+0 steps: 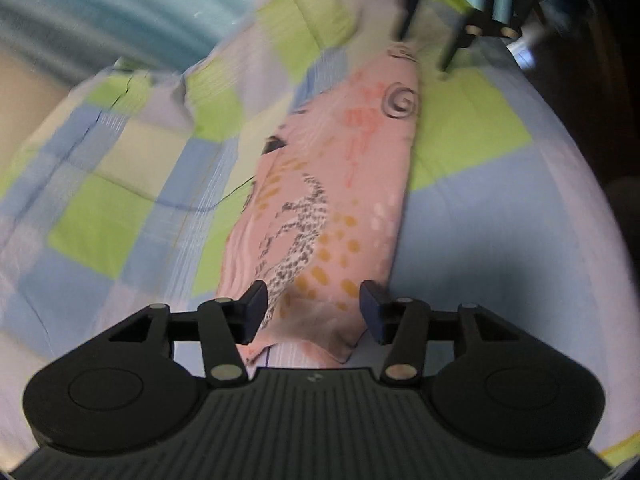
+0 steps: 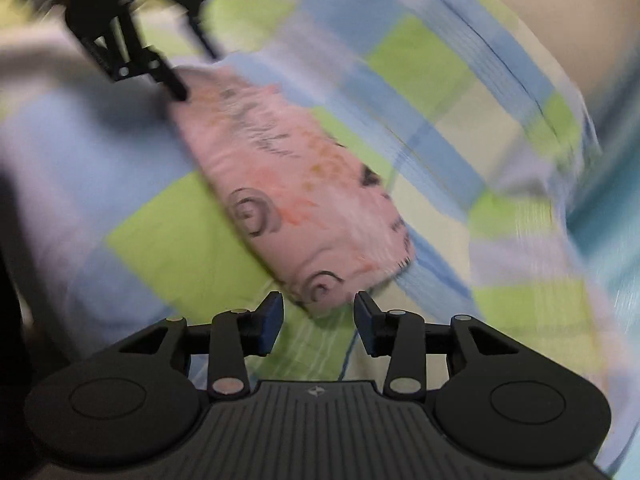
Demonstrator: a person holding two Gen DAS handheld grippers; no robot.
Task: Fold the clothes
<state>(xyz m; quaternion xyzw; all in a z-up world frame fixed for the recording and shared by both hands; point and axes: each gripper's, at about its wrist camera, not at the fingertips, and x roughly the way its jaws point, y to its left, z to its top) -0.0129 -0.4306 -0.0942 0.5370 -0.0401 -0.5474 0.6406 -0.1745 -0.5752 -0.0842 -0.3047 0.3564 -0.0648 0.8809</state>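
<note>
Now the pink garment (image 1: pixel 332 200) stretches between both open jaws.

the pink garment (image 1: pixel 340 184) lies folded into a long narrow strip on the checked bedspread (image 1: pixel 472 140) of green, blue and pale squares. its print shows dark spirals, grey speckles, mustard dots and coral marks (some dark lettering too, blurred beyond reading). it lies flat, one end slightly rumpled, the other reaching away across the bed.
</note>
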